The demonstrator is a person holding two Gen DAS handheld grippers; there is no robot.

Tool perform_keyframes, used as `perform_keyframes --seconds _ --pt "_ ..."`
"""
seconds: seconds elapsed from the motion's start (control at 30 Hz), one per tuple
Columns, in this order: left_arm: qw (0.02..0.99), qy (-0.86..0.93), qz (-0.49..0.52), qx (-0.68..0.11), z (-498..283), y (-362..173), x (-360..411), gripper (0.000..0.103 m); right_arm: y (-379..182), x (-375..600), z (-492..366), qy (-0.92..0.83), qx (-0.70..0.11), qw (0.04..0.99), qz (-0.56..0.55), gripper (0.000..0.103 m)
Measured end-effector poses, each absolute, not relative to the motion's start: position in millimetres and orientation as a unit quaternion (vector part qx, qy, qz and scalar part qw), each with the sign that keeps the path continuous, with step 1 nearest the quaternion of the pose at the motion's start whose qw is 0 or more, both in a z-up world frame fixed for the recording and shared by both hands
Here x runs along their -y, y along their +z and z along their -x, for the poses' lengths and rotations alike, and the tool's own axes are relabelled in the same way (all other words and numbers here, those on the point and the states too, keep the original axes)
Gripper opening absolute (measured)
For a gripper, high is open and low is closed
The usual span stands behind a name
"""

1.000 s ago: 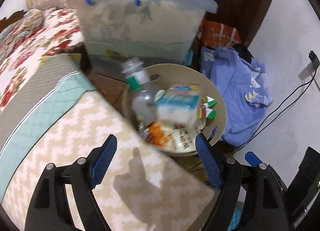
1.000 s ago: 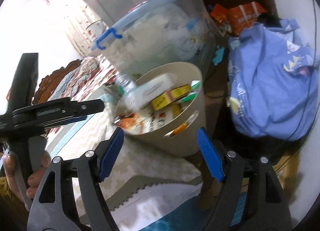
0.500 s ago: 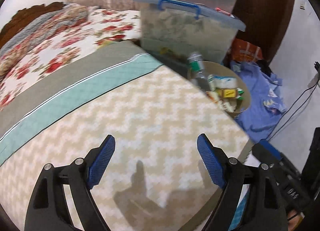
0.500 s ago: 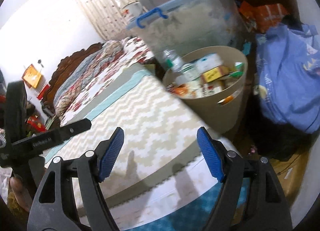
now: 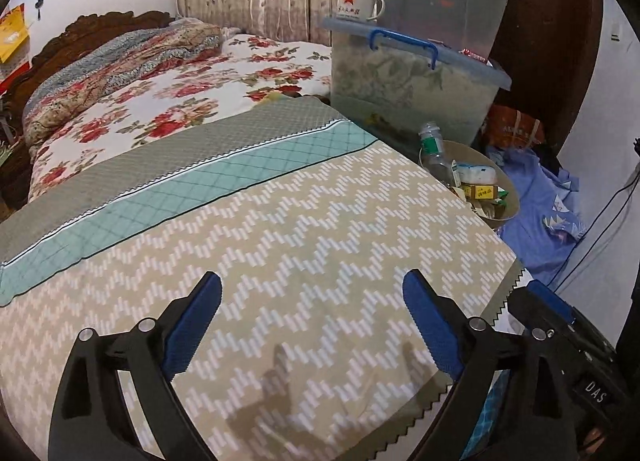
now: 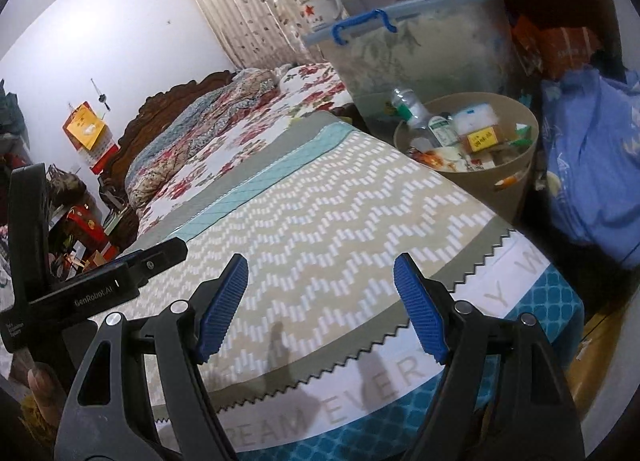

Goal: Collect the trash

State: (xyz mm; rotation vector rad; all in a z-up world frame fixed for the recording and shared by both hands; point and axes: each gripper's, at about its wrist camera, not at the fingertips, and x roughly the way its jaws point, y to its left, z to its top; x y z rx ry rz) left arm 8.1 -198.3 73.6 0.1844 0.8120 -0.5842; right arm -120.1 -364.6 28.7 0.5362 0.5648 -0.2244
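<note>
We hold the left gripper (image 5: 312, 321), its jaws just opened wider, and the right gripper (image 6: 320, 301), jaws spread, both empty over the bed (image 5: 320, 221), while the trash sits in the bin (image 6: 516, 197) beside its far corner.

Left tool (image 5: 312, 321), right tool (image 6: 320, 301): black frames, ribbed blue pads, silver screws.

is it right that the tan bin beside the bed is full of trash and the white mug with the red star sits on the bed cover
Not quite. The tan bin does hold trash, but the white mug with the red star sits on the blue lid of the storage box, not on the bed cover. The left wrist view shows it.
</note>
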Motion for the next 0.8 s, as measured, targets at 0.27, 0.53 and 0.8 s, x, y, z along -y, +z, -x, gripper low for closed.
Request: perform_keyframes --seconds 0.27,0.53,0.8 --pt "0.883 -0.267 -0.083 -0.377 0 79 181 0.094 41 341 121 -0.101 -0.272 0.929 -0.229 0.076" --pt "0.891 -0.243 -0.094 -0.371 4 81 174 0.094 44 336 121 -0.1 -0.274 0.929 -0.226 0.076" --pt "0.895 -0.223 -0.115 -0.368 8 79 177 0.094 43 333 121 -0.1 -0.276 0.929 -0.226 0.076"
